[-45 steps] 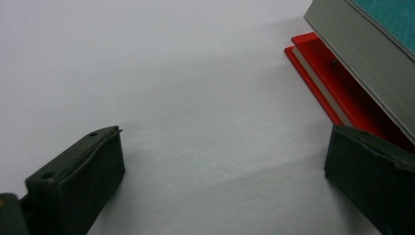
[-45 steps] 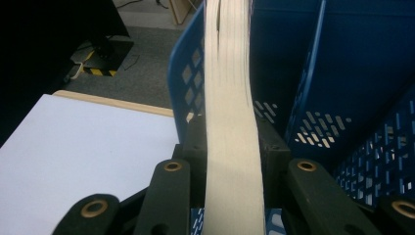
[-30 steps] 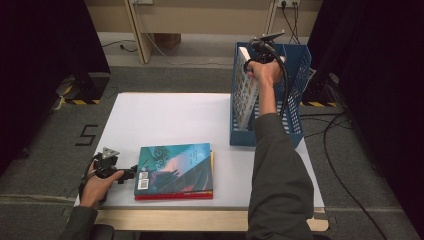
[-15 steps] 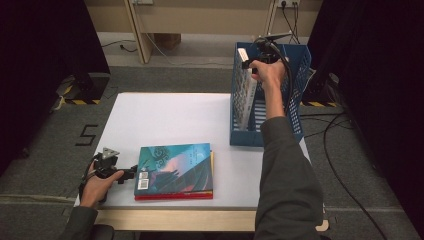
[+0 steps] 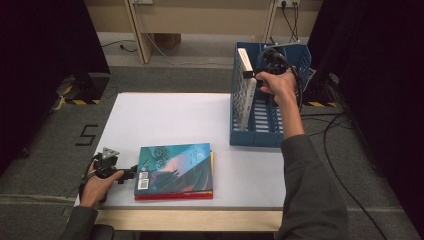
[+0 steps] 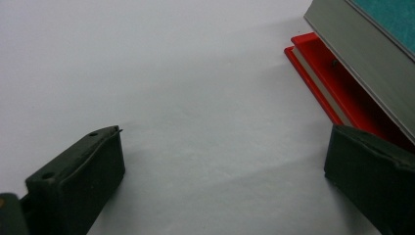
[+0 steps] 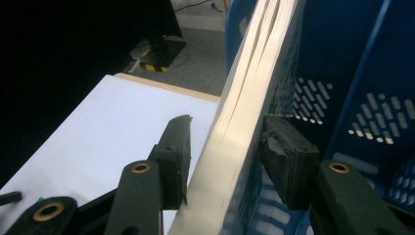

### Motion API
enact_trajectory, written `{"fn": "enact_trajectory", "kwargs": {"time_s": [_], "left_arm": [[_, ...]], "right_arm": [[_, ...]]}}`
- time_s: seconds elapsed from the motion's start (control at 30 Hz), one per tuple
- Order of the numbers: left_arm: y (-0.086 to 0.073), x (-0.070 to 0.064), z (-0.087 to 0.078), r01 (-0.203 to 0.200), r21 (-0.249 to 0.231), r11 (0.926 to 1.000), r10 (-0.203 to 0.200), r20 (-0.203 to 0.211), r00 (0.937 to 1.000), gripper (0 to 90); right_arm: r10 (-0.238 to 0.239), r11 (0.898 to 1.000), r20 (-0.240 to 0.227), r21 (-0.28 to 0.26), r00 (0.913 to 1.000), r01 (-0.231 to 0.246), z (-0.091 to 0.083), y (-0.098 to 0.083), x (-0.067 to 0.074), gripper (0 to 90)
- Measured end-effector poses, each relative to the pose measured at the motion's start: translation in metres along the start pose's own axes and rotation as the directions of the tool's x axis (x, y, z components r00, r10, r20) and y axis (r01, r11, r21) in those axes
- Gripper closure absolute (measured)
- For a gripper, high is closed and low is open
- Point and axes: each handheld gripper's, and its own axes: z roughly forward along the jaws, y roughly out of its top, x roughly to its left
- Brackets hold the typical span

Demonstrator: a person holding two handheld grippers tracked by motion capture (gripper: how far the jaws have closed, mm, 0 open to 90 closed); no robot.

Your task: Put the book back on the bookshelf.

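A white-paged book (image 5: 244,92) stands upright against the left wall of a blue basket (image 5: 270,136). My right gripper (image 5: 253,74) is at its upper edge, and its jaws have just been opening. In the right gripper view the book (image 7: 249,88) is still between the jaws of that gripper (image 7: 230,152): the left pad stands clear of the pages, while the right pad is close beside the cover. A teal book (image 5: 175,167) lies on a red book (image 5: 172,196) near the table's front. My left gripper (image 5: 131,173) rests open on the table just left of them, and in its own view one jaw of this gripper (image 6: 220,166) is by the red book's corner (image 6: 323,73).
The white table (image 5: 165,120) carries the basket at its back right. Cables (image 5: 340,150) trail over the grey floor to the right, and a black stand foot (image 5: 80,90) sits off the left edge. Dark curtains close both sides.
The right hand has drawn a little toward the near side along the book's top, and its jaws have widened off the book. The left gripper and the stacked books have not moved.
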Motion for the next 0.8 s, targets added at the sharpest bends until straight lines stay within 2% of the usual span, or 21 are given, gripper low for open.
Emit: {"fn": "enact_trajectory", "kwargs": {"time_s": [0.03, 0.1, 0.2, 0.37, 0.57, 0.67, 0.8], "left_arm": [[0.0, 0.0, 0.0, 0.0, 0.0, 1.0, 0.0, 0.0, 1.0, 0.3], [0.0, 0.0, 0.0, 0.0, 0.001, 1.0, 0.0, 0.0, 1.0, 0.3], [0.0, 0.0, 0.0, 0.0, 0.0, 1.0, 0.0, 0.0, 1.0, 0.3], [0.0, 0.0, 0.0, 0.0, 0.0, 1.0, 0.0, 0.0, 1.0, 0.3], [0.0, 0.0, 0.0, 0.003, -0.002, 1.0, -0.003, 0.001, 1.0, 0.3], [0.0, 0.0, 0.0, 0.003, -0.002, 1.0, -0.003, 0.0, 1.0, 0.3], [0.0, 0.0, 0.0, 0.003, -0.002, 1.0, -0.003, 0.0, 1.0, 0.3]], "right_arm": [[0.005, 1.0, -0.023, -0.01, 0.9997, -0.005, -0.003, -0.006, -0.001, 53.2], [-0.002, 1.0, -0.037, -0.009, 0.9993, 0.002, -0.006, -0.012, 0.0, 51.7], [-0.046, 0.999, -0.045, 0.02, 0.998, 0.047, -0.008, -0.021, 0.007, 51.0], [-0.095, 0.995, -0.053, 0.035, 0.9941, 0.096, -0.007, -0.032, 0.015, 53.0], [-0.088, 0.994, -0.054, 0.058, 0.9947, 0.091, 0.006, -0.043, 0.012, 56.2], [-0.085, 0.995, -0.065, 0.043, 0.9943, 0.088, 0.014, -0.046, 0.013, 57.5], [-0.129, 0.991, -0.048, 0.038, 0.9905, 0.13, 0.021, -0.044, 0.021, 57.5]]}}
